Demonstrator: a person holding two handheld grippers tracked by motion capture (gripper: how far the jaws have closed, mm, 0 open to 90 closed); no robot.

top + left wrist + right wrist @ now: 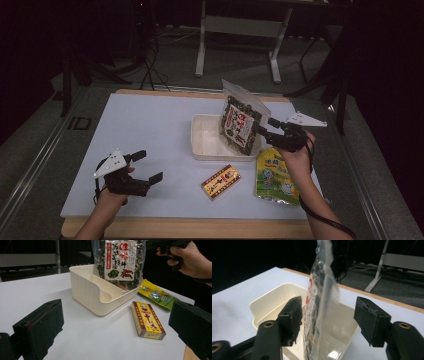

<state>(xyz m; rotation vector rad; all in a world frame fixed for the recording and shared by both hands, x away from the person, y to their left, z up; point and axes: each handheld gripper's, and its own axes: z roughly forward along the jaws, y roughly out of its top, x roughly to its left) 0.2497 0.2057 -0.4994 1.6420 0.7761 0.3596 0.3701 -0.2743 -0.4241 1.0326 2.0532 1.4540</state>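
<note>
Right gripper view: the right gripper (328, 320) has its 2 pads parted, the snack bag (322, 302) standing edge-on between them, neither pad pressing it.
Grip state, right: open, holding nothing; a clear gap shows on each side of the bag.
Bag position: lower end inside the cream tray (262, 307), upright, leaning on the tray's wall nearest that hand.
Doing the release well: I judge the step to be letting go of the bag in the tray; draw the jaws straight back toward 3 o'clock in the high view, so neither pad drags the film and tips the bag.
Risk: the bag is tall and thin and could topple out.
Right hand pose: level, jaws pointing to 9 o'clock, forearm entering from 5 o'clock.
Left gripper (145, 167): jaws wide, empty, resting on the table (150, 125) at 8 o'clock of the tray.
Nearby: red-yellow box (220, 181) at 6 o'clock of the tray, green-yellow pouch (275, 175) at 4 o'clock.
</note>
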